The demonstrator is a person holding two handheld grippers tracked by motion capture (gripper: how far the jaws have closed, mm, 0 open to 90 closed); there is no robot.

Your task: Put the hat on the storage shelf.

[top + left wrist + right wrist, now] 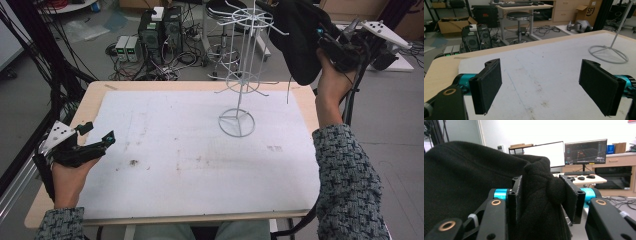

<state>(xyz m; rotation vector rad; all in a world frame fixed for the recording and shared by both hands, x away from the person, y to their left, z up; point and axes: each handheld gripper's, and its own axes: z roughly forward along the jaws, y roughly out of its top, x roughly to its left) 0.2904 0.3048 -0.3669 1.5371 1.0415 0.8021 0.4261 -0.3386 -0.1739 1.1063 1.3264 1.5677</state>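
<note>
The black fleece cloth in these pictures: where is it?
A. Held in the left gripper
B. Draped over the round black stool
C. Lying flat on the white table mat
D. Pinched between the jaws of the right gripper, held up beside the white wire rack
D: the black fleece cloth is bunched between the jaws of the right gripper, raised next to the white wire rack, while the left gripper stands open with nothing between its jaws.

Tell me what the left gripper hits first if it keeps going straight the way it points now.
Probably nothing soon: the left gripper, jaws open and empty, points low across the white table mat. The white wire rack's ring base lies off to the right of that line. Depth is unclear, so it may graze the mat.
</note>
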